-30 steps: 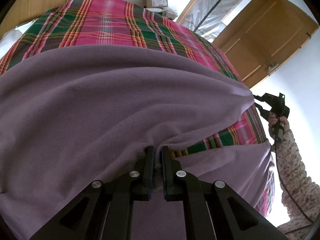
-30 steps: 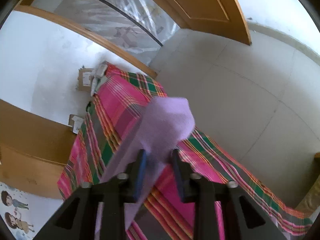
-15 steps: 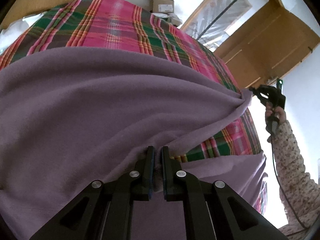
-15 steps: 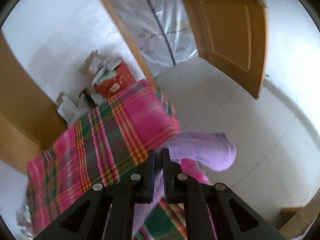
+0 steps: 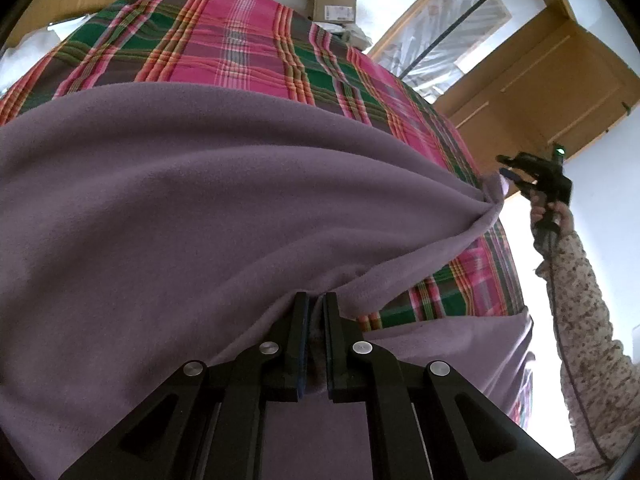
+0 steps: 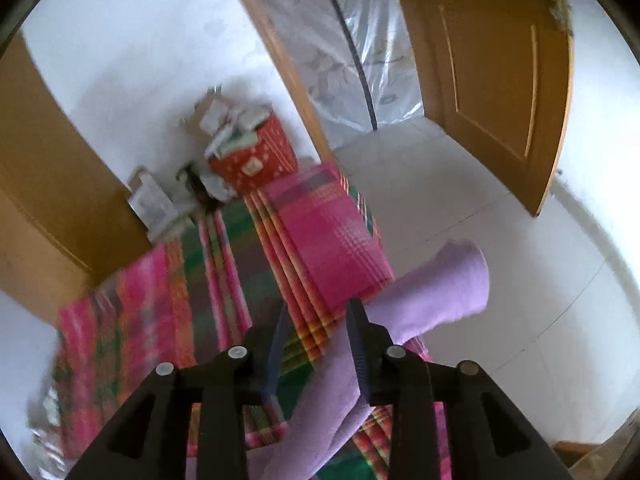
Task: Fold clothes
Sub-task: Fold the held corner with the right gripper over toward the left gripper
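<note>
Fleece fills most of what we see: the purple garment (image 5: pixel 208 208) lies spread over the plaid bed cover (image 5: pixel 240 40), its long edge running from our left gripper (image 5: pixel 316 312) at 6 o'clock in the left wrist view out toward 3 o'clock, where the cloth gathers to a point just beside our right gripper (image 5: pixel 516 176). The left gripper's jaws are nearly closed, with a fold of the fleece pinched between them. The right gripper (image 6: pixel 316 320) stands with its jaws well apart in its own view; a loose flap of the garment (image 6: pixel 436 292) hangs just past the 3 o'clock finger, outside the gap, and nothing lies between the pads. We judge that corner to be free or only brushing the finger.

So the coming move turns on the right hand: the flap lies toward 2 o'clock from that gripper, beside it and not between its fingers. We would have to shift the jaws over the flap and close before carrying that edge across. The left is the anchored end, the right the nearer to the loose corner.

Around us, cardboard boxes (image 6: pixel 152 200) and a red box (image 6: pixel 256 156) sit beyond the far end of the bed, and a wooden door (image 6: pixel 496 76) stands open at 1 o'clock, all well apart from the cloth. The right wrist view is blurred, so the contact there is uncertain.
</note>
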Action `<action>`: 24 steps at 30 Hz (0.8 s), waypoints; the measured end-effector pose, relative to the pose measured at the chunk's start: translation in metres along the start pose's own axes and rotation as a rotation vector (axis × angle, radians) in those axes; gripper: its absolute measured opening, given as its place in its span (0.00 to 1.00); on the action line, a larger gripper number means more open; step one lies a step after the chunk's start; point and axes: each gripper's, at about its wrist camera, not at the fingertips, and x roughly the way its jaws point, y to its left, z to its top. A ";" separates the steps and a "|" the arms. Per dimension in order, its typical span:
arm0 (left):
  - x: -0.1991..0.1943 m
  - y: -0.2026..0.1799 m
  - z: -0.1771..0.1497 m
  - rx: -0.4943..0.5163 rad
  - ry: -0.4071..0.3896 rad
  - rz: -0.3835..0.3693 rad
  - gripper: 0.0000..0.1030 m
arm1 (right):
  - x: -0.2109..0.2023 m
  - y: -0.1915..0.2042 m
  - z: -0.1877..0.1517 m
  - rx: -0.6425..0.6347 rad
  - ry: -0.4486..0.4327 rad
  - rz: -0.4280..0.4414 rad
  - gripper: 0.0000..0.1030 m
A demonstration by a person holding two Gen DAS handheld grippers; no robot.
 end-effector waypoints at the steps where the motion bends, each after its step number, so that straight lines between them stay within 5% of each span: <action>1: 0.000 0.000 0.000 0.000 -0.001 -0.001 0.07 | -0.007 -0.004 0.000 0.020 -0.012 0.023 0.30; 8: 0.000 0.001 0.000 0.000 0.001 -0.003 0.07 | -0.048 -0.051 -0.030 0.153 -0.107 0.038 0.30; 16: 0.000 0.000 0.000 -0.006 -0.003 -0.002 0.07 | -0.055 -0.070 -0.087 0.222 0.026 0.121 0.29; 24: -0.004 -0.002 -0.001 -0.005 -0.012 -0.003 0.07 | -0.041 -0.064 -0.109 0.213 0.055 0.014 0.27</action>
